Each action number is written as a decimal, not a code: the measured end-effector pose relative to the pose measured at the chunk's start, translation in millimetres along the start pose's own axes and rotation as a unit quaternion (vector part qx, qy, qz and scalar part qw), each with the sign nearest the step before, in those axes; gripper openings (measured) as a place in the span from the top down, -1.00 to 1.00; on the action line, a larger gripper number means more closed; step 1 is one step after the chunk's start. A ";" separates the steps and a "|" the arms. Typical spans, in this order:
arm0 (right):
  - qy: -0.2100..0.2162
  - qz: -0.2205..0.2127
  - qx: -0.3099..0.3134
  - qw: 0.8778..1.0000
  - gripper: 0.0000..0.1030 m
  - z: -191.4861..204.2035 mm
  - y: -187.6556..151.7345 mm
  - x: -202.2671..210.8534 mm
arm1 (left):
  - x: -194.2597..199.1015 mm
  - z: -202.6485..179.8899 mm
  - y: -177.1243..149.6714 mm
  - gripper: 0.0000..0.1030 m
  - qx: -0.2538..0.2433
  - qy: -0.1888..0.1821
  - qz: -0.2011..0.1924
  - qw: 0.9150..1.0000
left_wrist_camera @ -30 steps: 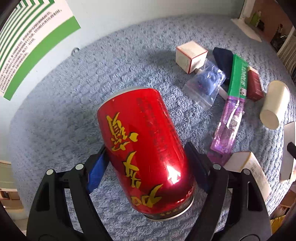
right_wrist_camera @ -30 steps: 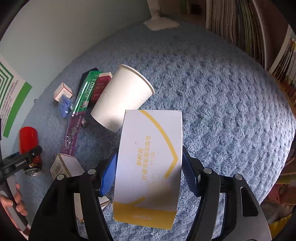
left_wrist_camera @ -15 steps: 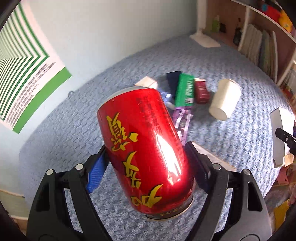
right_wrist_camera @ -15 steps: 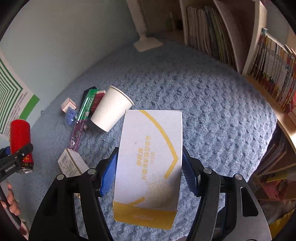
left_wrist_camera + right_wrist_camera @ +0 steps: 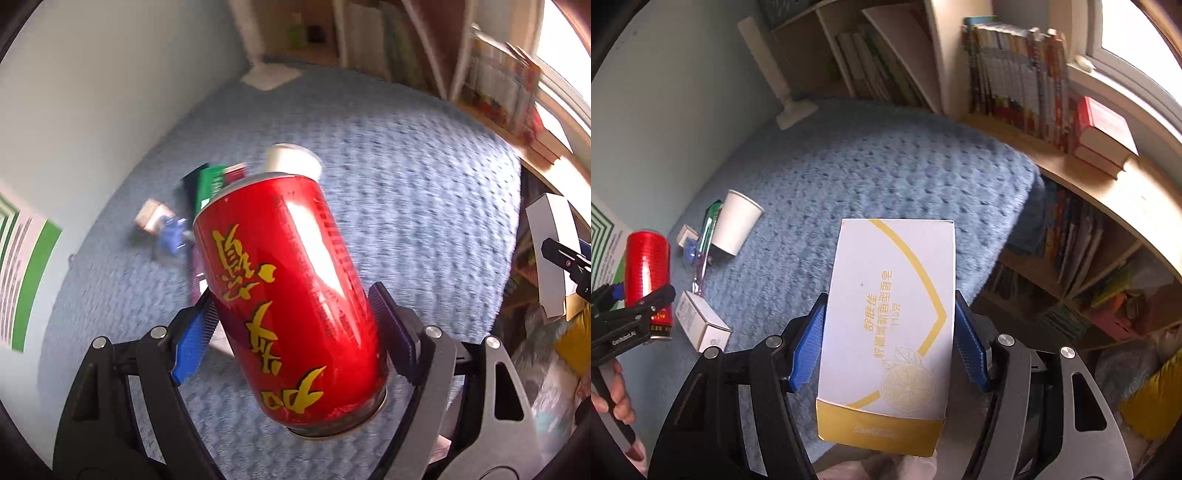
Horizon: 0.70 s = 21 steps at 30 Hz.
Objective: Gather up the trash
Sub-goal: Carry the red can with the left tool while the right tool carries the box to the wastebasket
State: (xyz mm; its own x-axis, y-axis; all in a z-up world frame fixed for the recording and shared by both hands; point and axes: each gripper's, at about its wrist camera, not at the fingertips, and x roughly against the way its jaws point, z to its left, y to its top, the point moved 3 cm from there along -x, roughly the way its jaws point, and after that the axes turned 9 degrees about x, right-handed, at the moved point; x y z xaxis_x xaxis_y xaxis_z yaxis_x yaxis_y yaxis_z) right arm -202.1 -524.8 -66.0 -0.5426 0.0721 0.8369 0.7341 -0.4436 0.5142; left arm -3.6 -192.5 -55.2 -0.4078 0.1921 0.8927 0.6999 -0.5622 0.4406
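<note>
Inspector: Blue blanket [image 5: 424, 192] below. Left view?
Officer: Left gripper [image 5: 295, 317] clamps the red can [image 5: 291, 295], raised clear of the blanket; paper cup [image 5: 291, 160] lies behind it.
Inspector: Right view?
Officer: Right gripper [image 5: 888, 343] clamps the white-and-yellow box [image 5: 886, 325] above the blanket's near edge; small carton [image 5: 698, 325] beside the can.
Inspector: Step?
Officer: Carrying. Next, probably a bin, none visible.

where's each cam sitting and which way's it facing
Left wrist: on the left gripper, looking down along its fingers at the red can it clamps, blue blanket beyond.
Right wrist: on the right gripper, looking down at its clamped white and yellow box; a hand shows at left.
Shared: can, box, paper cup, blanket.
</note>
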 end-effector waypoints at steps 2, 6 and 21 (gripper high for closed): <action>-0.011 0.000 -0.014 1.000 -0.26 -26.4 -11.6 14.2 | 0.5 -27.2 -0.4 -0.51 -0.025 -0.012 0.001 1.000; -0.034 -0.002 -0.052 0.998 -0.26 -77.4 -36.9 41.7 | 2.2 -79.3 -1.9 -0.51 -0.076 -0.036 0.003 0.996; -0.074 0.029 -0.192 0.978 -0.26 -178.8 -146.6 64.6 | -12.9 -288.3 -67.5 -0.51 -0.287 -0.131 0.058 0.947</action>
State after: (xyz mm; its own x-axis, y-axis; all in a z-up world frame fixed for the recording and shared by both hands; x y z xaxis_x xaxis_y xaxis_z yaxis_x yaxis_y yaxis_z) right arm -417.7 -614.8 -120.9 -0.4185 0.1531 0.8952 0.5387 -0.7518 0.3804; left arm -214.7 -389.0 -123.8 -0.1358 0.2530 0.9579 0.2666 -0.9218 0.2813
